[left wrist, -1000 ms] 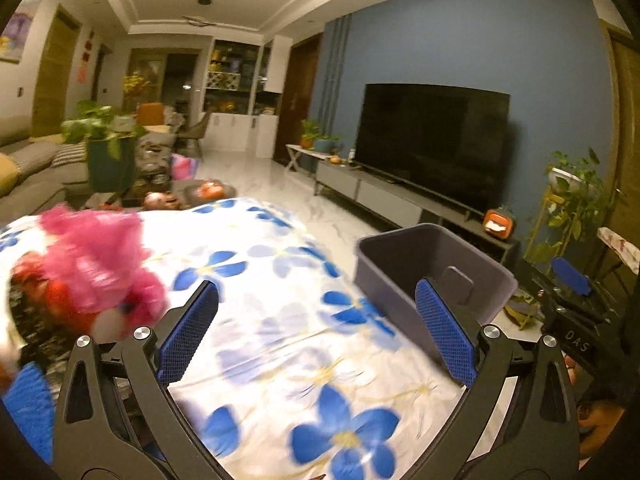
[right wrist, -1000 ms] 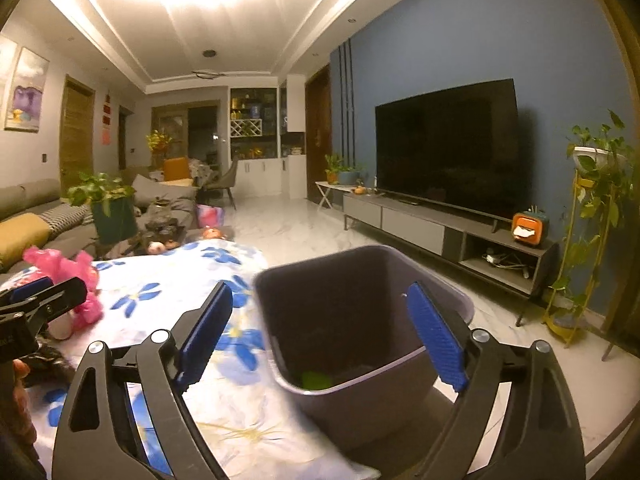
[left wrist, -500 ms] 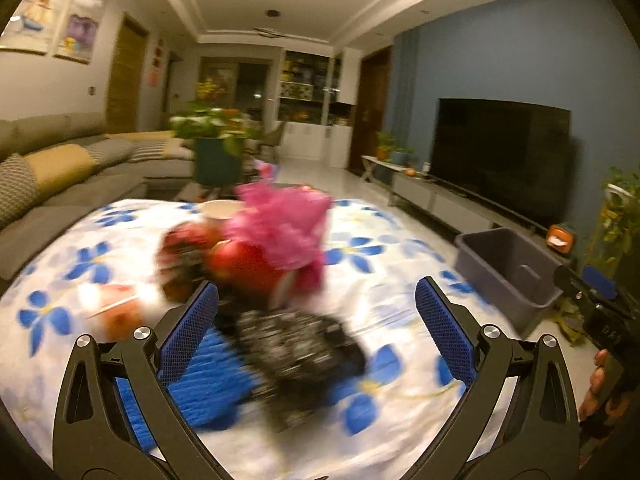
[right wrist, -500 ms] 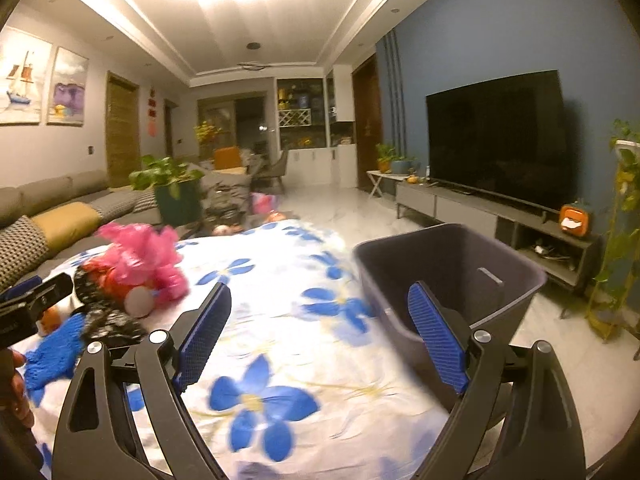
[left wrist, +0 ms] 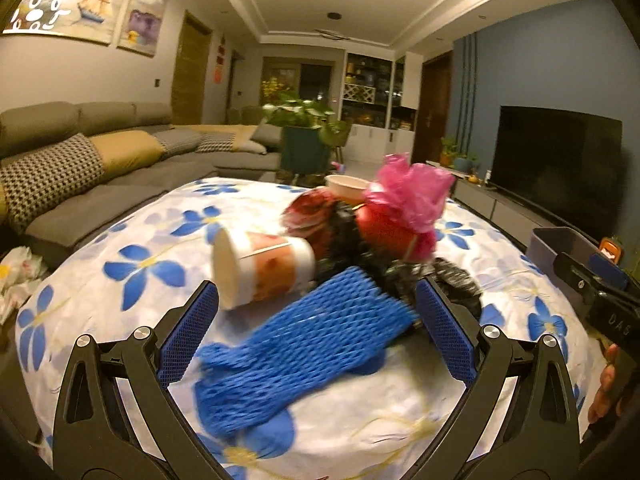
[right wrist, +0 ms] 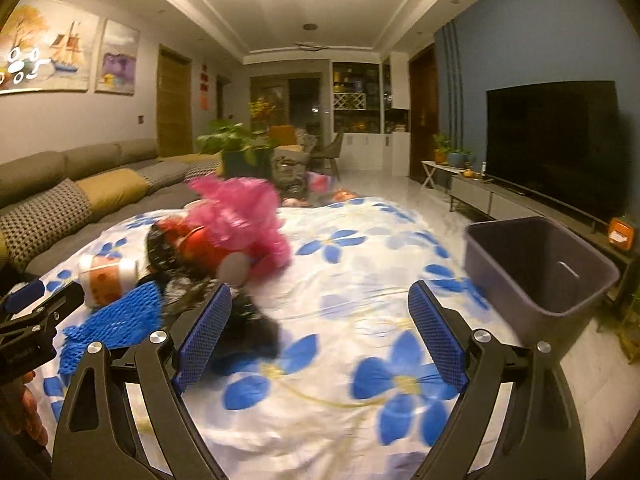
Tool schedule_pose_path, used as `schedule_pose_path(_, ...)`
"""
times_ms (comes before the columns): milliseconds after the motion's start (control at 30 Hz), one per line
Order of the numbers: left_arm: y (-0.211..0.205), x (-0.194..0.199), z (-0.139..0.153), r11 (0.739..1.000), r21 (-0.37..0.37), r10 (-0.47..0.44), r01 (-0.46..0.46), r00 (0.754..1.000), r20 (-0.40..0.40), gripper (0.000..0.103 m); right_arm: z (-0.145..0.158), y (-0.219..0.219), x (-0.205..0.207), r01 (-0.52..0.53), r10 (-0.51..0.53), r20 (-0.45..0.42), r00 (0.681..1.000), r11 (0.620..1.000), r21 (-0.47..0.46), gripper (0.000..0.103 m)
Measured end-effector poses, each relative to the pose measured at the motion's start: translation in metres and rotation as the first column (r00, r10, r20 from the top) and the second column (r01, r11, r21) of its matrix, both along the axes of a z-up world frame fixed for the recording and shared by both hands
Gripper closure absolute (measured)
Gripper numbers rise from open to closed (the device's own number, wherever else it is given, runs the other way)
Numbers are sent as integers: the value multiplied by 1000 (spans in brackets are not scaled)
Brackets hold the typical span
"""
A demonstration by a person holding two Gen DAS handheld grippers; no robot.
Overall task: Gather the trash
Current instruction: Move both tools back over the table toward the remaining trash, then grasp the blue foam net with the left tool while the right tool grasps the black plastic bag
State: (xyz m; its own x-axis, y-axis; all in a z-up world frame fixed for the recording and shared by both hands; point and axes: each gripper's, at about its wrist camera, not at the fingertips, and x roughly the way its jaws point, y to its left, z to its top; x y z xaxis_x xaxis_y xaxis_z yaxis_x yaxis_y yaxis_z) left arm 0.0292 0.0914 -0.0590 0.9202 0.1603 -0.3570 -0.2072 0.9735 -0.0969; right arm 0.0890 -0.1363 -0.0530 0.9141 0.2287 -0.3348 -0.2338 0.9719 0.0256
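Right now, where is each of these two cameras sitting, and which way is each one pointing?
Left wrist: rides the open left gripper, facing the blue foam net and paper cup; own fingers show, plus the right gripper at right.
Right wrist: rides the open right gripper, facing the floral tablecloth and grey bin; the left gripper shows at left.
Shared: trash pile, bin, tablecloth.
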Motion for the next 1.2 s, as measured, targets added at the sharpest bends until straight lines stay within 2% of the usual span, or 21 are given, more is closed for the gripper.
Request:
schedule_pose_path(333,31,-15,-10,997,-12,81,-81,997,-9,6,-18,54,9,-88,87,-26,996,995,-35,16)
schedule_pose_path(567,39,-12,-17,996,-16,85,-85,996,-29,6,-31,69,28,-115,111,-77,991,992,-44,29)
schedule_pose_path(733,36,-3,-21,998,-26,62,-63,997,-35,6,-42,73,41,-137,131,-134,982,990,-37,45)
schedule_pose_path(833,34,4,-24,998,-38,45,-47,998,-40,6,-49,76,45,-152,143,-164,976,987,-44,64)
schedule_pose_path(867,33,7,-26,998,-41,40,-41,998,-42,6,-52,76,47,-158,147,-177,973,986,-48,66)
schedule_pose_path(933,31,12,-28,999,-40,29,-31,998,-50,6,-55,77,48,-167,155,-187,970,985,-51,82)
schedule_pose_path(1000,28,17,-31,999,-41,14,-16,998,-58,6,-56,75,49,-172,159,-195,968,984,-51,90)
schedule_pose_path(1200,25,32,-40,999,-43,-13,9,995,-101,10,-45,57,41,-146,141,-166,976,989,-18,91)
